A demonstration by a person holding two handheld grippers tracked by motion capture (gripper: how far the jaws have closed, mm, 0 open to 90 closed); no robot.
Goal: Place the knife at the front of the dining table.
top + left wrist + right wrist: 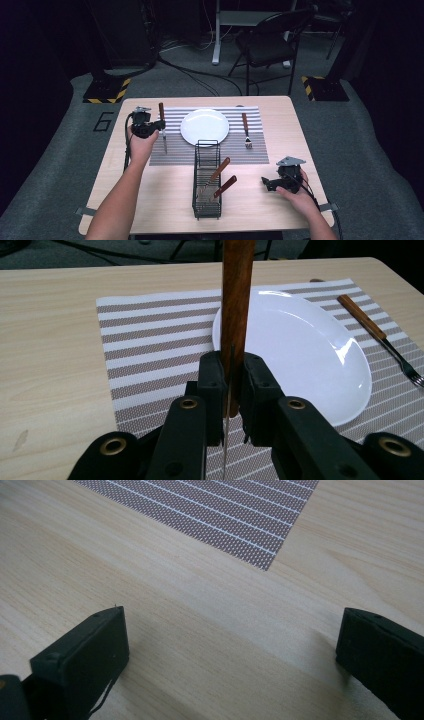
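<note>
Light wood table (pixel 150 200) carries everything here, and the biggest thing on it is the brown-and-white striped placemat (pixel 250 150) spread along the far edge, roughly centred. Next down is the black wire basket (pixel 199 210), a long narrow one running from the placemat's near edge toward the near edge of the table, with two wooden-handled utensils (pixel 220 170) lying slanted in it, handles pointing up and to the right. The white plate (pixel 204 127) sits in the middle of the placemat, just beyond the basket's far end. A wooden-handled fork (pixel 245 131) lies on the placemat's right part, near the plate but not touching it, tines toward the near side. The left gripper (pixel 161 125) is over the left part of the placemat and it's clamped on a wooden-handled knife (pixel 163 131); in the left gripper view the jaws pinch right where the brown handle meets the thin metal blade, handle sticking out past the jaws toward the plate's edge (pixel 300 340). From above the knife runs front to back just left of the plate, blade toward the near side. Can't tell whether it's touching the mat. The right gripper (pixel 265 183) is down by the near right corner, low over bare wood, jaws spread wide with nothing between them.
</note>
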